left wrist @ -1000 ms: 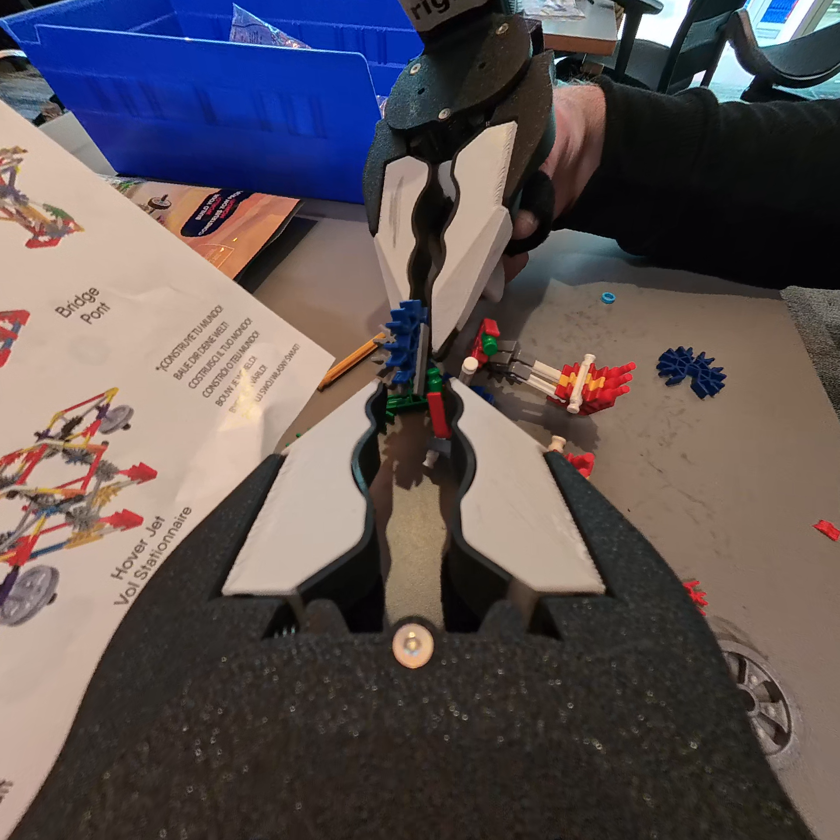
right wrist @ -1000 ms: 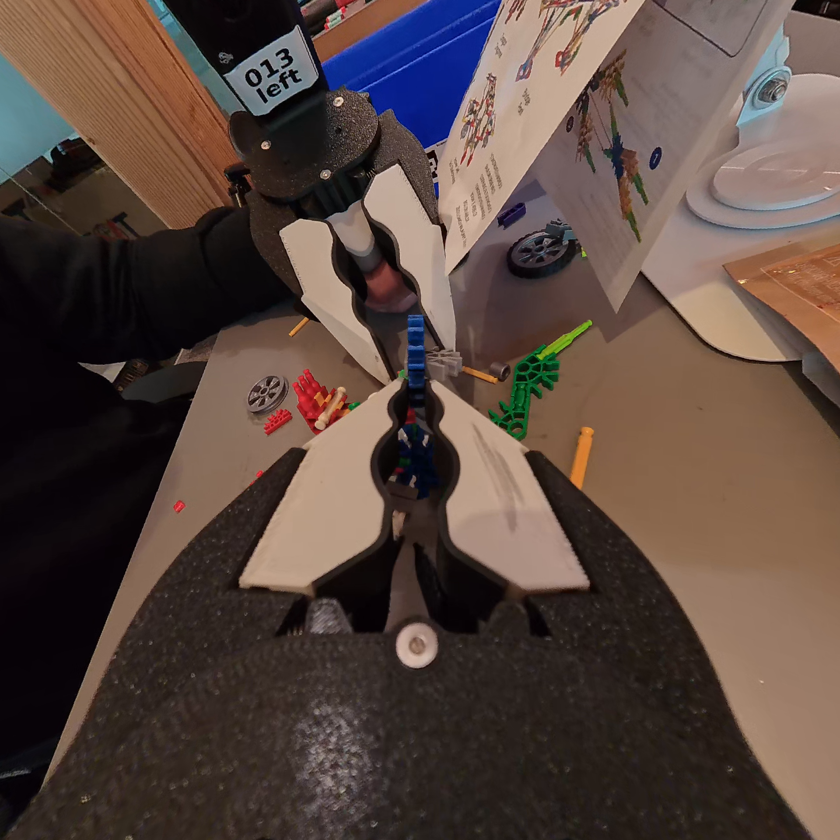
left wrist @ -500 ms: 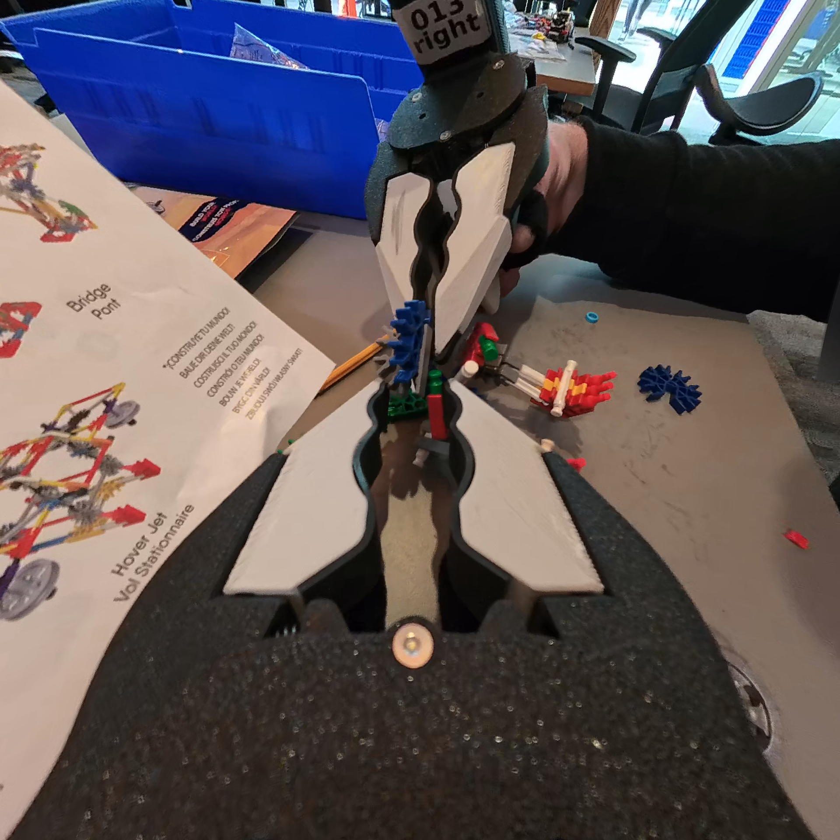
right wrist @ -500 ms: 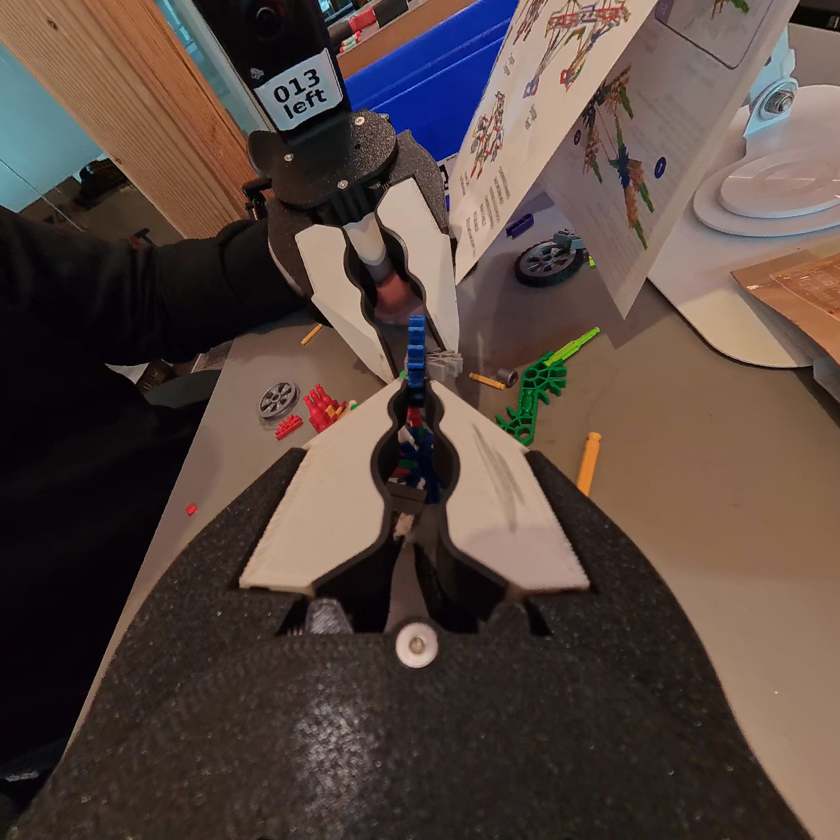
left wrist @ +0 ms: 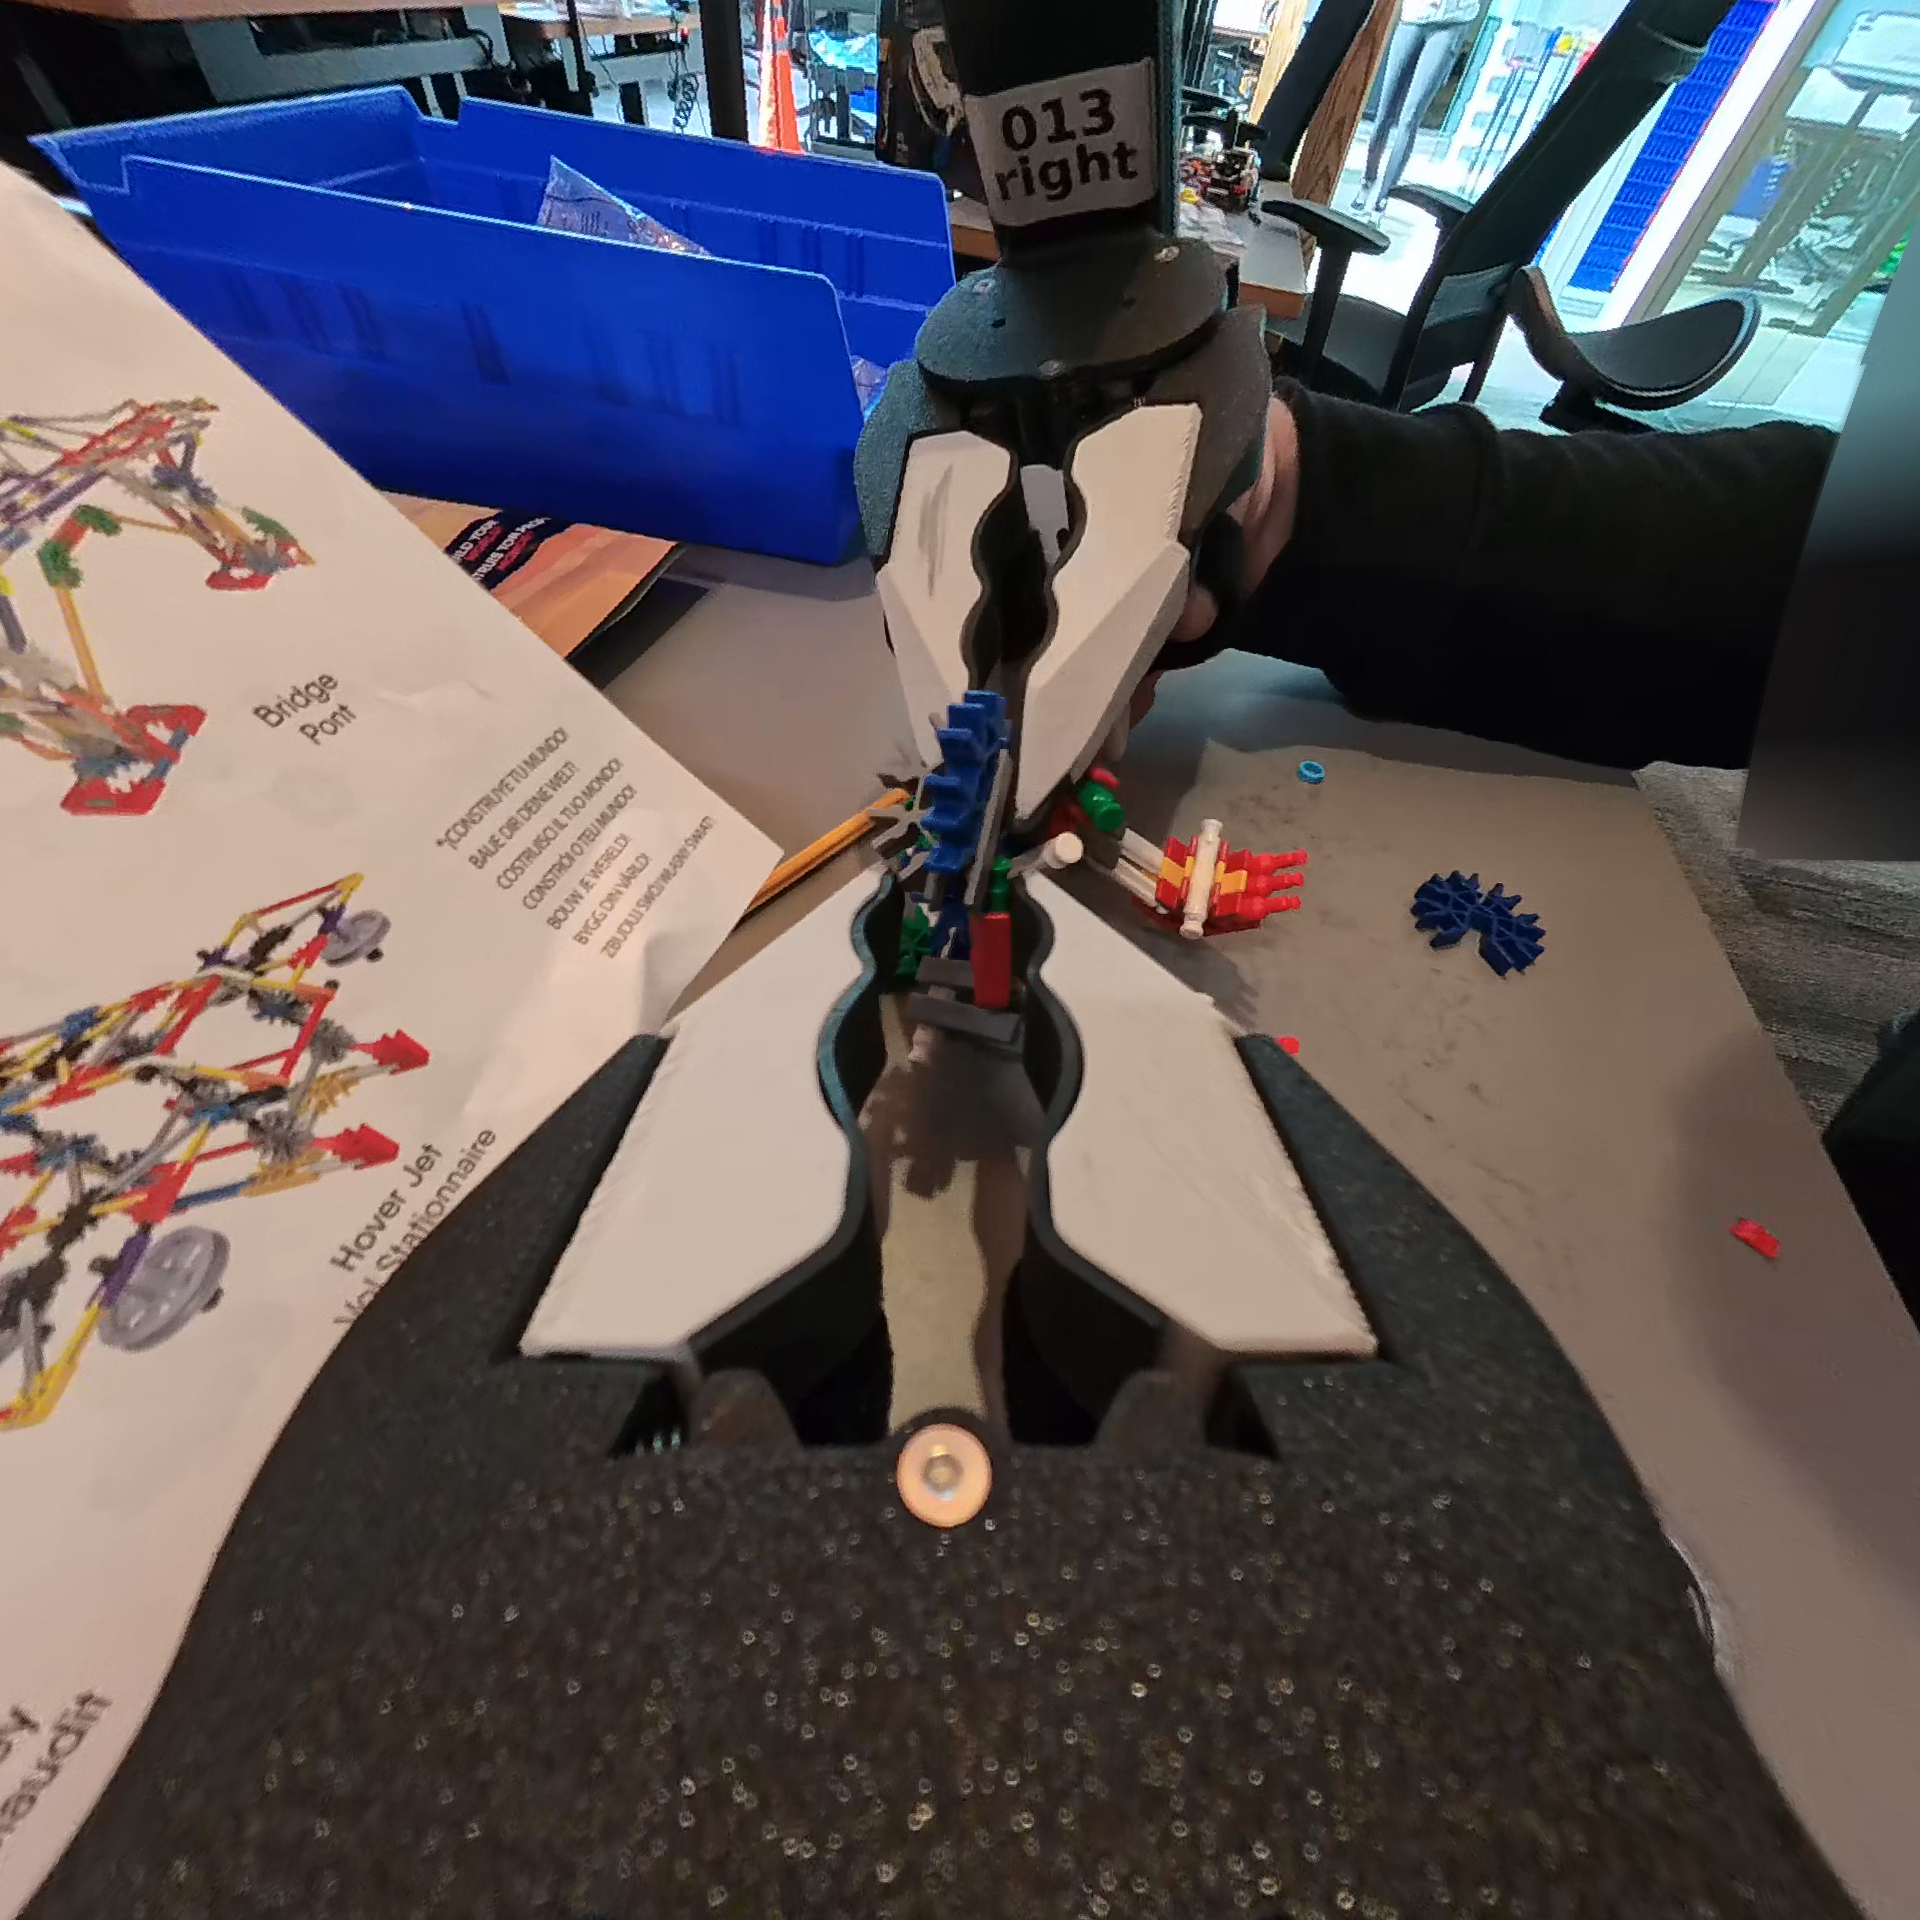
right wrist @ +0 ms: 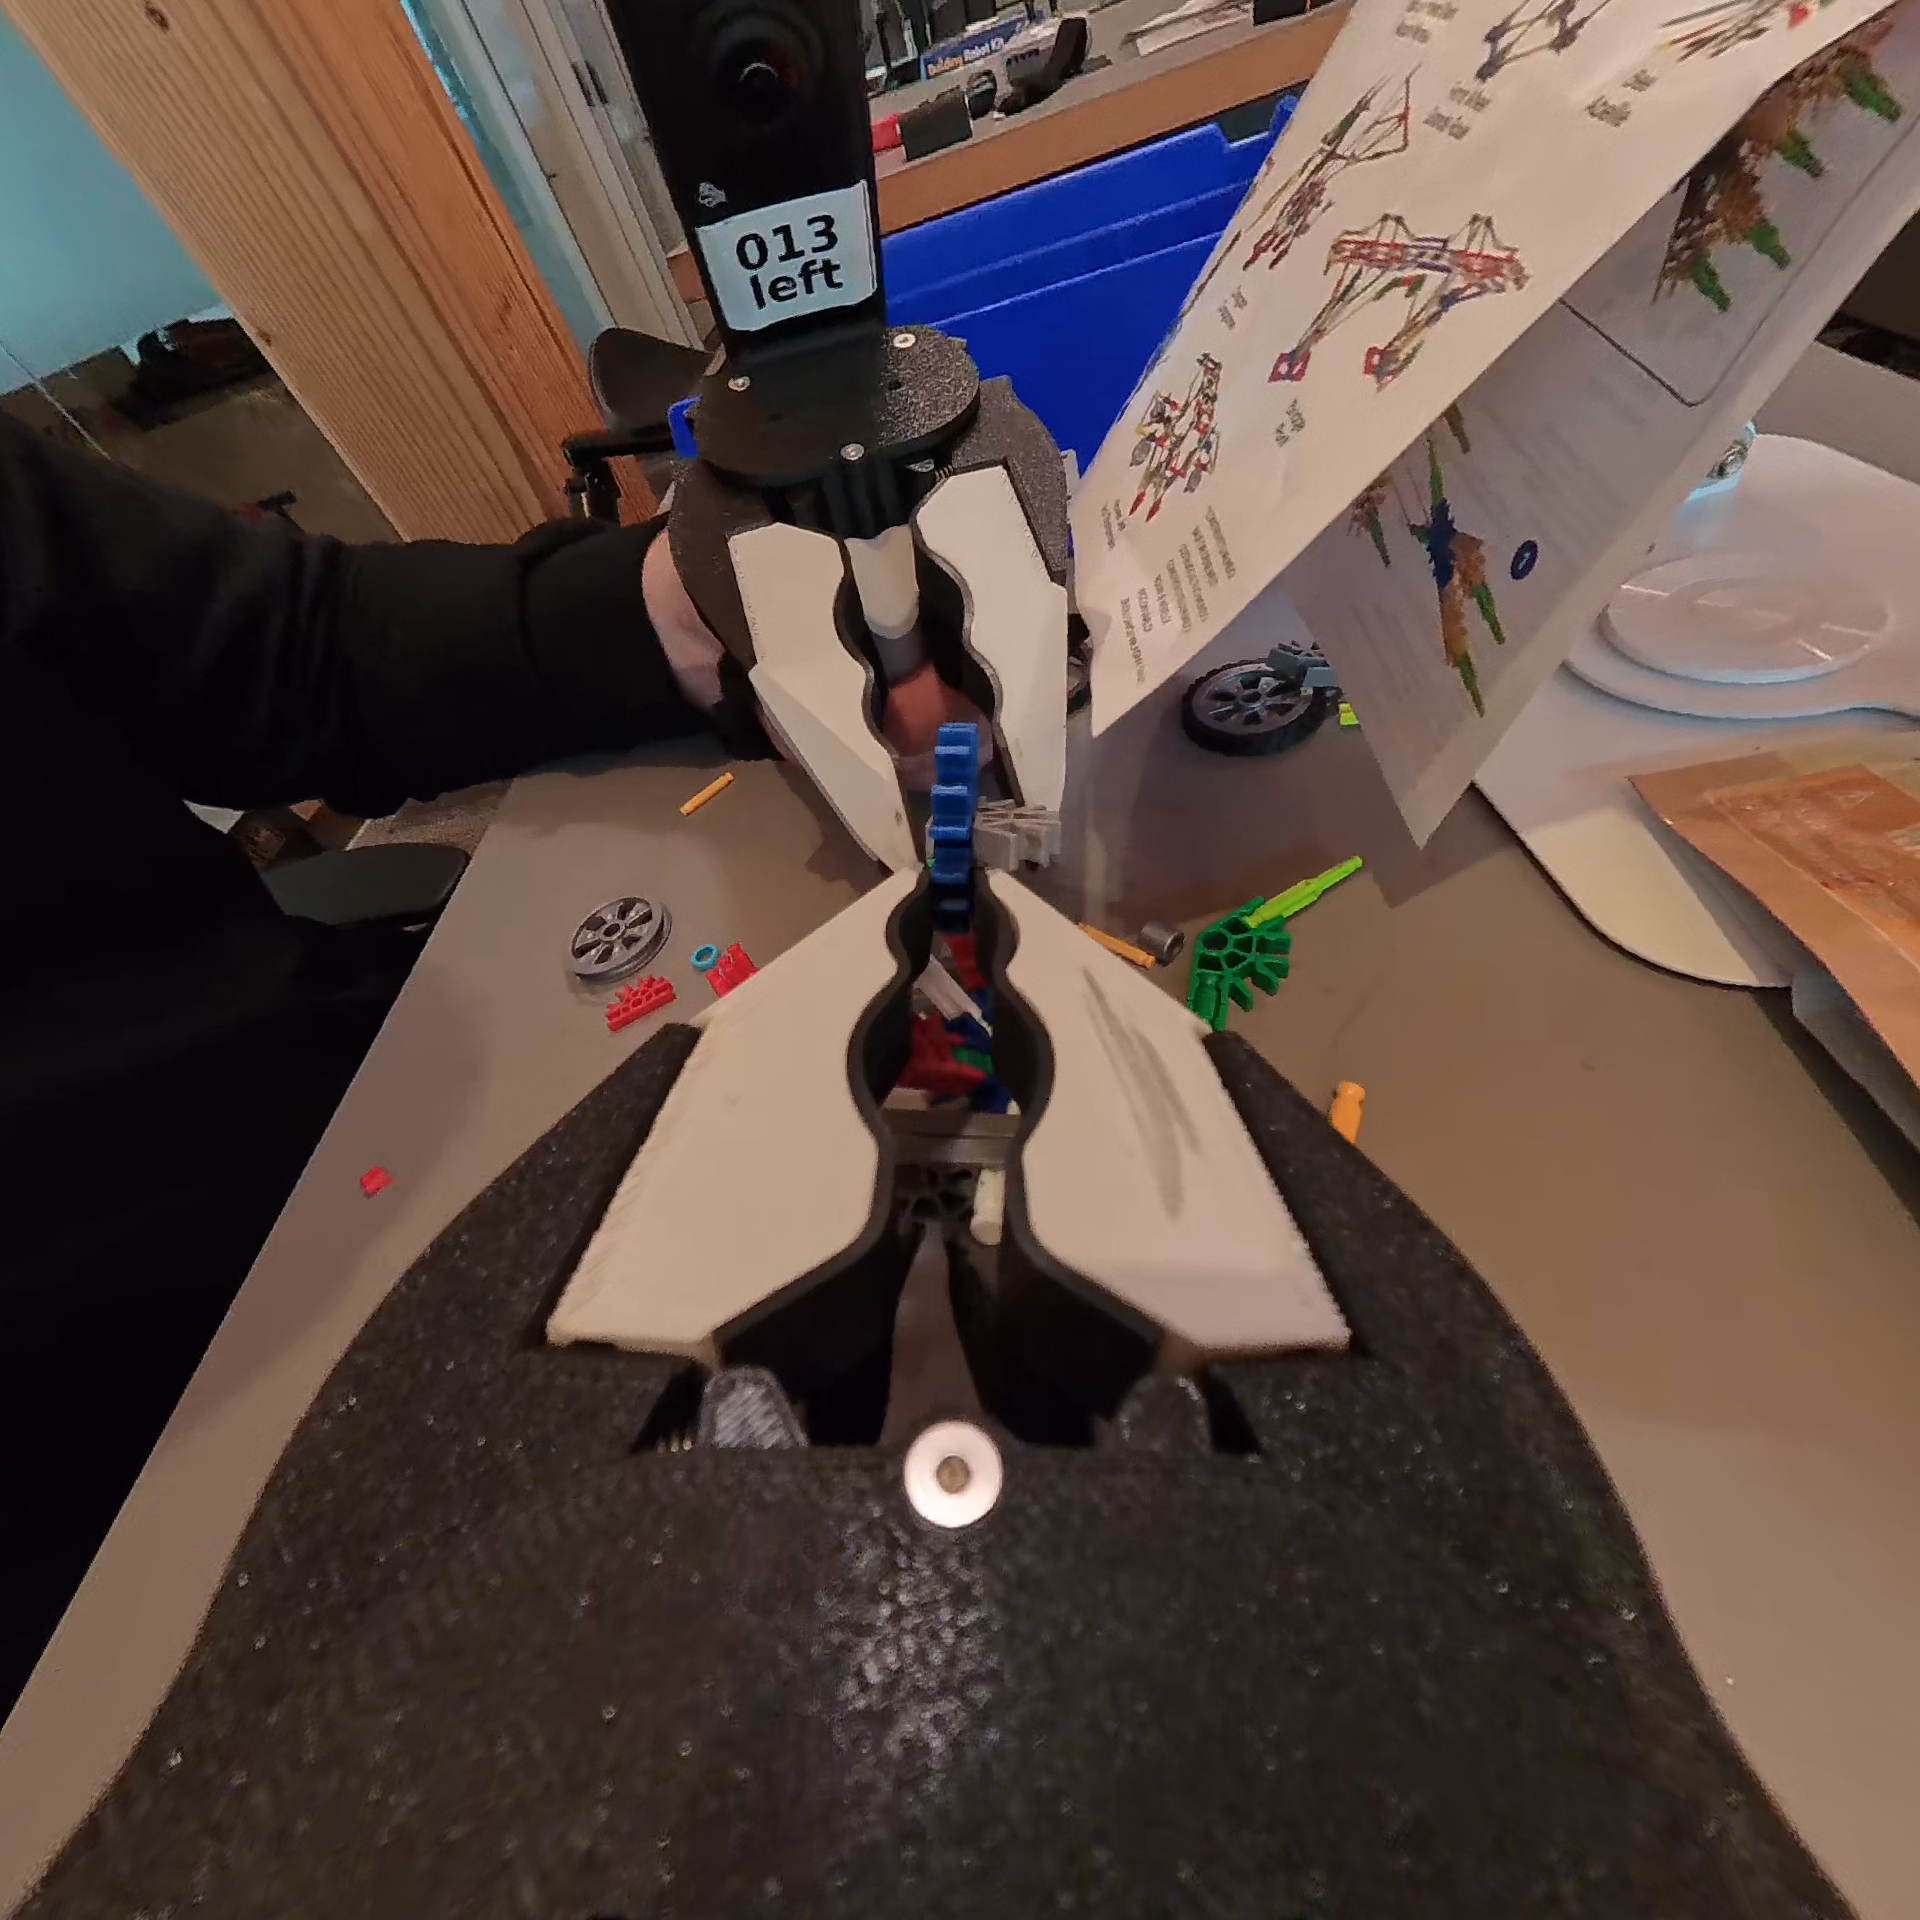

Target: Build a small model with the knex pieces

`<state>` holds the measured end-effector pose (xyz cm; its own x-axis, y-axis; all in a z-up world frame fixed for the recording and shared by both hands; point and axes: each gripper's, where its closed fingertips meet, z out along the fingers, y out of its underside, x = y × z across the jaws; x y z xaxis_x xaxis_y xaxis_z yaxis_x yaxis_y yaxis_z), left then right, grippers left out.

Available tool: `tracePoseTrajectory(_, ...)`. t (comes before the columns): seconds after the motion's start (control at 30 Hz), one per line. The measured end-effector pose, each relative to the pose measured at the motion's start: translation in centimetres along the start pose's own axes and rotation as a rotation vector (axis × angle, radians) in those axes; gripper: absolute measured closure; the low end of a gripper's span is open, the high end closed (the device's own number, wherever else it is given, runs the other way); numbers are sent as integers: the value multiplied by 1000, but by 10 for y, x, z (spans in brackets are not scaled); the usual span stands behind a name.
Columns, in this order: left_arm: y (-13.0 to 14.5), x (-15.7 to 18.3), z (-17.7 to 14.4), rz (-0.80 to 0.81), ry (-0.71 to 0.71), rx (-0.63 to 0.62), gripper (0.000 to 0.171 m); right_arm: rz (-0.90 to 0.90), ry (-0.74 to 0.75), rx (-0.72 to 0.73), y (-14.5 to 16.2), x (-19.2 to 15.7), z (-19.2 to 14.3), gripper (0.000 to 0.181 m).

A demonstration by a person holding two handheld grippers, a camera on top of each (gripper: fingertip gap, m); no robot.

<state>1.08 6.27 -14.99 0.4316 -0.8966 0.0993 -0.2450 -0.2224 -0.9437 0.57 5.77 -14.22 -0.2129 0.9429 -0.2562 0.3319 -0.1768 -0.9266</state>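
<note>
Grey bench (left wrist: 1507,1122): matte surface filling the lower right of the left wrist view, strewn with loose construction-toy parts
Blue bin (left wrist: 499,343): upper left of the left wrist view, behind the work, a clear bag showing inside it
Instruction sheet (left wrist: 260,831): white, printed with coloured model drawings; fills the left of the left wrist view and rises at upper right in the right wrist view, seemingly propped so its drawings face the person
Left gripper (left wrist: 961,894): jaws drawn in close at the tips on the lower end of a small toy assembly (left wrist: 961,914), gripping around its red, green and grey pieces, apparently to steady it
Right gripper (right wrist: 951,883): jaws nearly closed, pinching the blue toothed connector (right wrist: 954,810) edge-on at the top of the same assembly; the two tools meet tip to tip at frame centre, held above the bench, likely so one braces while the other works the part
Hand (left wrist: 1247,540): black-sleeved, wrapped round the right tool's grip, right of centre in the left wrist view
Green connector (right wrist: 1236,951): lying right of centre in the right wrist view, with a lime rod attached
Red cluster (left wrist: 1226,878): with white rods, just right of the jaws
Dark blue snowflake piece (left wrist: 1475,920): farther right, lying alone
Grey wheel (right wrist: 618,935): left of centre in the right wrist view, beside small red bits
</note>
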Motion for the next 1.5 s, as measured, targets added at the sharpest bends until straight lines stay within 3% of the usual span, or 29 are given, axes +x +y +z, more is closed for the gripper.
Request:
tracePoseTrajectory(0.83, 8, 1, 1, 18, -17, -61, 157, -41, -41, -36, 7, -6, 5, 173)
tracePoseTrajectory(1.2, 7, -10, -5, -8, -50, -65, 156, -53, 85, -69, 7, 14, -9, 164)
tracePoseTrajectory(1.5, 12, -6, -4, 27, -44, -101, 153, -65, 76, -88, 6, 8, -19, 156)
